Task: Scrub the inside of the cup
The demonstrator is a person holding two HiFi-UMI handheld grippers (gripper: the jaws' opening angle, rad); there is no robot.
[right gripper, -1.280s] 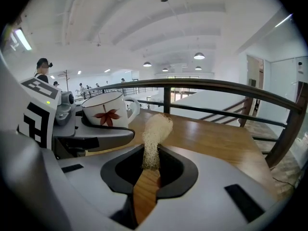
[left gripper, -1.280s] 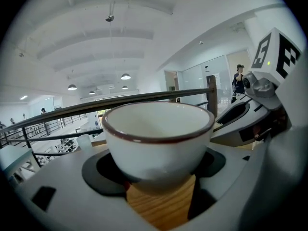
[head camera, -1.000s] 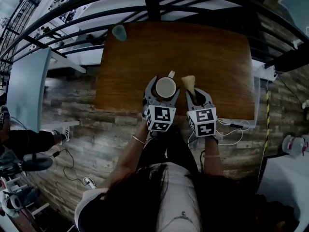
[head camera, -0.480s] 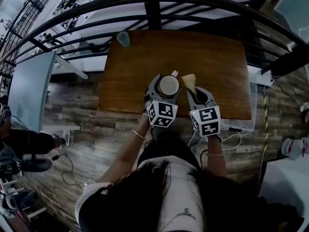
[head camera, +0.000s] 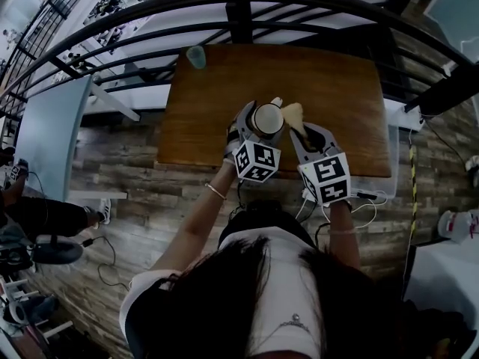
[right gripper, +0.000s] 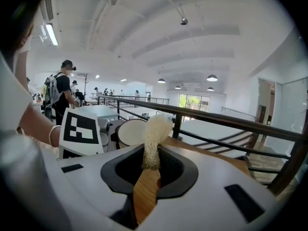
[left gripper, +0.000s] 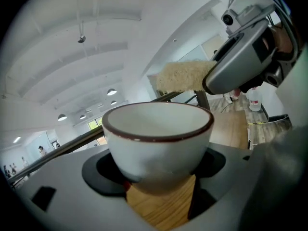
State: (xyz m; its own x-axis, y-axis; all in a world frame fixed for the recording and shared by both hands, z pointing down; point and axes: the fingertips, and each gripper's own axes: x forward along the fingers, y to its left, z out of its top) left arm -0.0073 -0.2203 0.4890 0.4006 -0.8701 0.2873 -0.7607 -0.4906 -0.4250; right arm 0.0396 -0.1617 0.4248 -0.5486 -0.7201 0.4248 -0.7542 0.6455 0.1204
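White cup [left gripper: 159, 138] with a dark rim is clamped between the wide-spread jaws of the left gripper [head camera: 261, 120], pads pressed on its sides, mouth kept up; inside seen bare and white. In the head view the cup is found over the near middle of the wooden table [head camera: 344, 88], handle pointed to the far side; whether it rests on the wood cannot be told. Scrubber [right gripper: 152, 146] with a wooden handle and a pale fibrous head is pinched by the right gripper [head camera: 307, 133], jaws nearly together on the handle, head stuck out forward. Scrubber head is seen just beside the cup's right rim, outside the cup; contact cannot be told. Small teal cup [head camera: 196, 57] noted at the table's far left corner, well apart. Dark railing [head camera: 239, 10] seen beyond the table
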